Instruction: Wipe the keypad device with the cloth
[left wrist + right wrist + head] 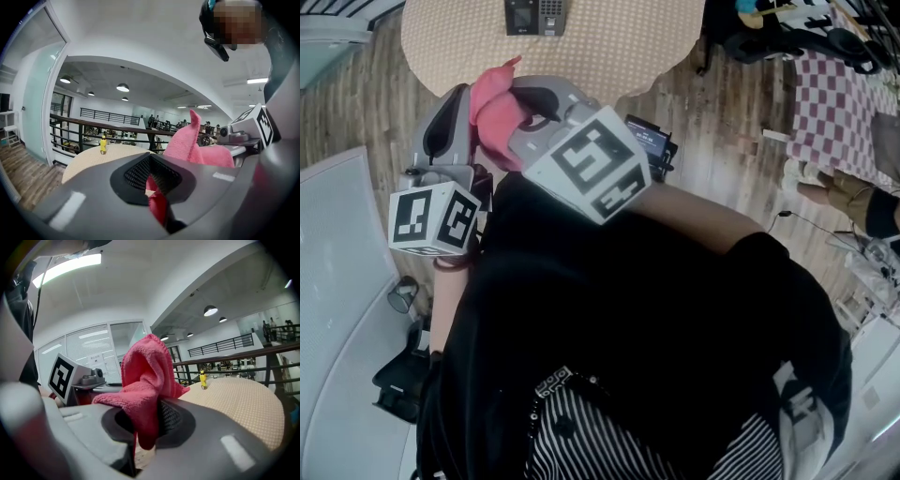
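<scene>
The keypad device (536, 16) lies at the far edge of the round beige table (609, 47), well ahead of both grippers. I hold the grippers close to my chest, raised off the table. The pink cloth (492, 98) is bunched between their tips. My right gripper (517, 94) is shut on the cloth (143, 380), which stands up out of its jaws. My left gripper (461, 98) sits just left of it; pink cloth (157, 204) shows in the slit between its closed jaws, and more cloth rises behind.
A small yellow bottle (103, 144) stands on the table. A black gadget (652, 141) is near my right arm. A red-checked table (839, 103) and bags (787, 28) are at the right. A railing (234, 359) runs behind, above a wooden floor.
</scene>
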`<state>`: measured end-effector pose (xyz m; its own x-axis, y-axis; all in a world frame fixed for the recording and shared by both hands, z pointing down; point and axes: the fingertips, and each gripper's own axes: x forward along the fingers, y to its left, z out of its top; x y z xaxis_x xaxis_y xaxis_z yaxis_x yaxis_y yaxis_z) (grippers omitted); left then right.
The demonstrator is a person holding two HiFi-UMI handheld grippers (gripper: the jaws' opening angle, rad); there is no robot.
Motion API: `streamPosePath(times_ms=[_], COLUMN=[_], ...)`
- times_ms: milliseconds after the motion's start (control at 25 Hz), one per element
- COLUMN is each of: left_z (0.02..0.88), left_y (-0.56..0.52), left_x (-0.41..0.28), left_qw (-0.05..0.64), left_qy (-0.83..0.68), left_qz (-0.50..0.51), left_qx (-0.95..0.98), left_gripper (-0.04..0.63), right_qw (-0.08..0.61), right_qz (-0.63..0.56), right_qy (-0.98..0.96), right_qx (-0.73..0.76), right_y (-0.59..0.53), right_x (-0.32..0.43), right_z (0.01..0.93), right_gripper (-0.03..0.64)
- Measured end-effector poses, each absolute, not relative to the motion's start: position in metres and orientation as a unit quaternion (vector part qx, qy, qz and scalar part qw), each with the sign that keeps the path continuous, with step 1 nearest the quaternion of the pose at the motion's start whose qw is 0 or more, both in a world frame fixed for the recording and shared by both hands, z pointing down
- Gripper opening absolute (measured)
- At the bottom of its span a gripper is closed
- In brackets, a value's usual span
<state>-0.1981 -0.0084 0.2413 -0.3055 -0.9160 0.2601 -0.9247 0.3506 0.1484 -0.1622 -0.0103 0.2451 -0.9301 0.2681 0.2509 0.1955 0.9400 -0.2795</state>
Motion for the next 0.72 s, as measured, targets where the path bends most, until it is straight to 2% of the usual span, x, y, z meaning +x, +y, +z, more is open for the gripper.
streamPosePath(times_ms=[400,720], left_z=[0.241,0.237], left_y=[-0.060,-0.087], left_x=[-0.177,-0.192], left_qw=[0.140,0.118], left_qy=[-0.766,-0.754], left_qz=[0.031,0.039], left_qx=[0.627,0.645], left_gripper=[0.000,-0.002], right_qw=[0.123,0.119], right_qz=[0.144,0.124], right_qy=[-0.981,-0.985], right_qx=[-0.047,0.004], right_y=[-0.057,-0.081], right_x=[-0.142,-0.156], right_z=[0.245,0.242], right_gripper=[0.064,0.064])
